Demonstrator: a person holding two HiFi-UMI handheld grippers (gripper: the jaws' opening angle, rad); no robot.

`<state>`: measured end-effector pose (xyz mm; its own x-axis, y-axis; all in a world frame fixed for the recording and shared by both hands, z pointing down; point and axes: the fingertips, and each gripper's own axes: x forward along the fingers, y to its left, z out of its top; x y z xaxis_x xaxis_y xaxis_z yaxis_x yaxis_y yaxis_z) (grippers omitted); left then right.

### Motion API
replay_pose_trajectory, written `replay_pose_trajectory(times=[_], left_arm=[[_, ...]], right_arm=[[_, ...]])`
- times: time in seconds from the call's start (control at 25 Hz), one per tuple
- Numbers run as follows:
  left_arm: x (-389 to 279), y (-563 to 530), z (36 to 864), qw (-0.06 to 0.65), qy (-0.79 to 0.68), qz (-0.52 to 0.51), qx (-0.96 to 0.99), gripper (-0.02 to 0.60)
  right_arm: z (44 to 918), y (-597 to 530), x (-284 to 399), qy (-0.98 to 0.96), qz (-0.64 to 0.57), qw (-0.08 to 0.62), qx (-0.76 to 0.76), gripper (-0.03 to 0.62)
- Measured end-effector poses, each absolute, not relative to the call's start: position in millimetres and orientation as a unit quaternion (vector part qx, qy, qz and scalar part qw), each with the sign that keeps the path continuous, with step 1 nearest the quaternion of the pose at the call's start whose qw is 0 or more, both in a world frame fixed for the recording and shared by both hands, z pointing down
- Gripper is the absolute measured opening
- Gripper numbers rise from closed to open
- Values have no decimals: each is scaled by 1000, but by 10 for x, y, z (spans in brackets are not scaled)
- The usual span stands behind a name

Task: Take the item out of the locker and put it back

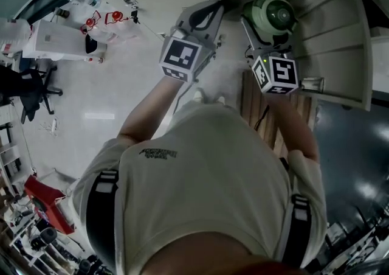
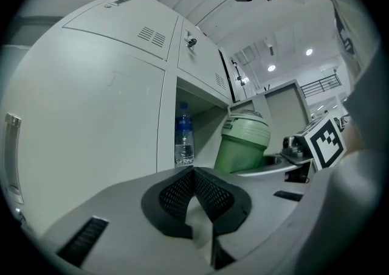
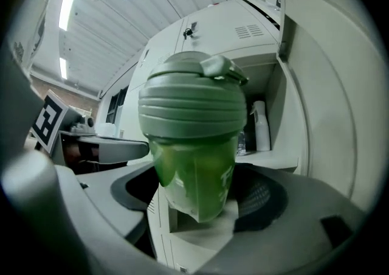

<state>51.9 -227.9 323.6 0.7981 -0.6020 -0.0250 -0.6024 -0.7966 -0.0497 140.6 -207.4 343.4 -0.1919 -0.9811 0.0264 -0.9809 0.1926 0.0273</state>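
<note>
Grey lockers (image 2: 91, 115) behind, green tumbler (image 3: 191, 146) — ribbed lid — pinched by right gripper (image 3: 197, 198) jaws, left gripper (image 2: 193, 173) jaws together.

Ceiling lights (image 2: 271, 68) glare; fisheye edges warp, corners fall dark.

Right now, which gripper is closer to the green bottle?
Right. The right gripper has its jaws closed on the green bottle. The left gripper hangs off to the bottle's left, apart from it, jaws together and empty.
</note>
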Motion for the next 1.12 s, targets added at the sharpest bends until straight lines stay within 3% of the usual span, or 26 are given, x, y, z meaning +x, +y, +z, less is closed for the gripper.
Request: replay_pose_trajectory(times=[1.12], left_arm=[[1066, -2605, 4351, -33, 296, -43, -954, 12]], right_arm=[[4993, -3023, 2048, -678, 80, 87, 725, 386]])
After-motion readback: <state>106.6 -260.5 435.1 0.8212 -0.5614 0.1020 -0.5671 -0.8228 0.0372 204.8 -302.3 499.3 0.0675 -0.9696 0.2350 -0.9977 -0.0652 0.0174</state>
